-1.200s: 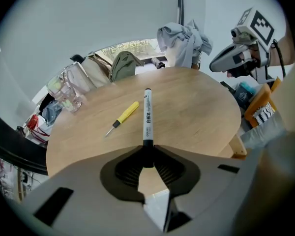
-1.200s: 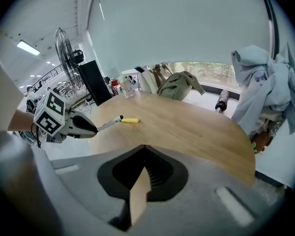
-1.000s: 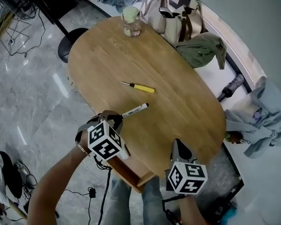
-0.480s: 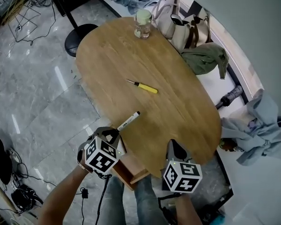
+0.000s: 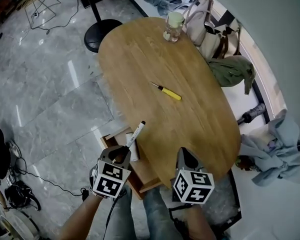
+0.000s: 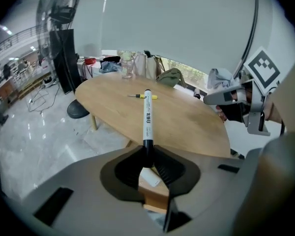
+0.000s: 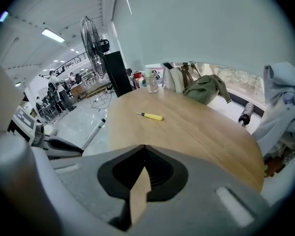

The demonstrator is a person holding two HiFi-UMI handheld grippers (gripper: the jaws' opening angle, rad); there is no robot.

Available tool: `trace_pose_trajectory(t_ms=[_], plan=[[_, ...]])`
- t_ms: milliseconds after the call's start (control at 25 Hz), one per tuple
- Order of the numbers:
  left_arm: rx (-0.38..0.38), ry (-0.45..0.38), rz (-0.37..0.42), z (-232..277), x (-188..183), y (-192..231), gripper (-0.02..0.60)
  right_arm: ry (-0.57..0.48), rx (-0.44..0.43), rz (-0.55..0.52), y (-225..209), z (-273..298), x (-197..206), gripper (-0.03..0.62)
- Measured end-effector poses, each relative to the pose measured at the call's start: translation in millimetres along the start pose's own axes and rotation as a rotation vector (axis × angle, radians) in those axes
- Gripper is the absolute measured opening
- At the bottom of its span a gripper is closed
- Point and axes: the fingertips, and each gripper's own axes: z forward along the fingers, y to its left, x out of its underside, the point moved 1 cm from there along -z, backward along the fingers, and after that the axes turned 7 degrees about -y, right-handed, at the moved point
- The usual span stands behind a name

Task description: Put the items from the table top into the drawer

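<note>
Head camera overhead, all share table (image 5: pixel 140 59)

Your left gripper (image 5: pixel 124 155) sits at 7 o'clock in the head view. Its tips aim toward 1 o'clock, and its jaws are clamped on the dark end of a marker (image 5: pixel 135 136). Your left forearm (image 5: pixel 82 218) reaches in from 7 o'clock. Your right gripper (image 5: pixel 185 156) sits at 5 o'clock, aimed toward 12, jaws closed together on nothing.

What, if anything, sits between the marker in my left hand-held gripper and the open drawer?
Nothing visible does. The left hand-held gripper holds the marker off the table's edge, above the open drawer. One white item already lies in the drawer, seen below the jaws, with bare wood beside it.
</note>
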Motion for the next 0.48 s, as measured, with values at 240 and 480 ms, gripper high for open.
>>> trace_pose_trajectory(t_ms=[240, 480], plan=[[-0.077, -0.029, -0.262, -23, 36, -3, 0.066, 0.025, -0.036, -0.045, 18, 8, 1, 0.005], [-0.153, -0.018, -0.415, -32, 83, -14, 0.066, 0.047, -0.077, -0.084, 44, 17, 10, 0.005]])
